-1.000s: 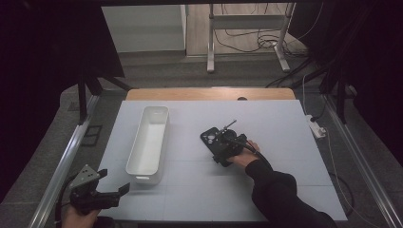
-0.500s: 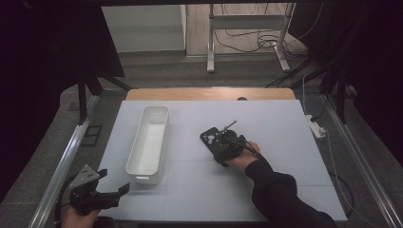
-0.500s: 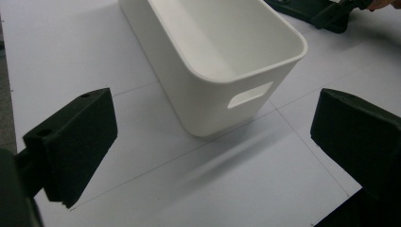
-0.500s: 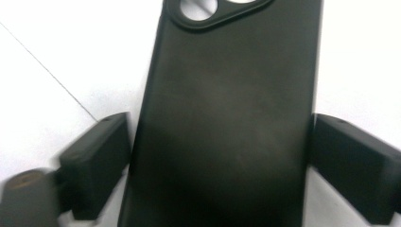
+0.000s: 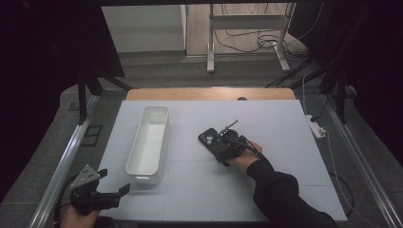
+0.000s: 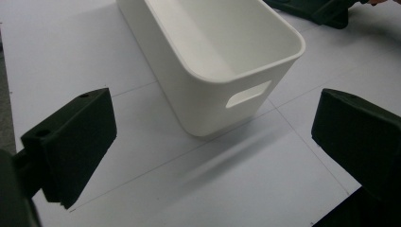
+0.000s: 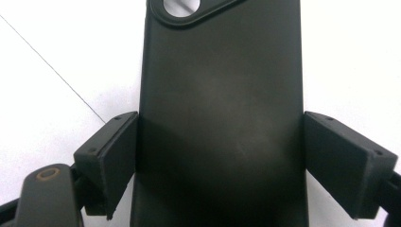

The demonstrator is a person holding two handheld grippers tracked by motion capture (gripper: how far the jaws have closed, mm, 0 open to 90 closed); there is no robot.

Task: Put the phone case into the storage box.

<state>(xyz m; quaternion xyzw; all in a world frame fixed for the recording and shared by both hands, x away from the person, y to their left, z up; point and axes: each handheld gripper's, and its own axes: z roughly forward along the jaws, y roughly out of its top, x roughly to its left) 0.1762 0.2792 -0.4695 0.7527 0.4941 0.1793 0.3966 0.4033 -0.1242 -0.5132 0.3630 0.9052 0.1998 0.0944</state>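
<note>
Your right gripper (image 7: 220,161) clamped the phone case (image 7: 220,94) mid-frame; your left gripper (image 6: 213,156) gaped wide, empty, below the bin (image 6: 208,56).

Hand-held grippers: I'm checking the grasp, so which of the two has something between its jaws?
The right hand-held gripper: its jaws flank the black phone case. The left hand-held gripper is open, short of the white bin.

The case (image 7: 220,118) looks matt black, smooth, perhaps rubbery plastic (faint sheen). At its nine o'clock, the bin (image 6: 208,61) is glossy white plastic. The tabletop (image 5: 285,190) is matt, pale, smooth.
</note>
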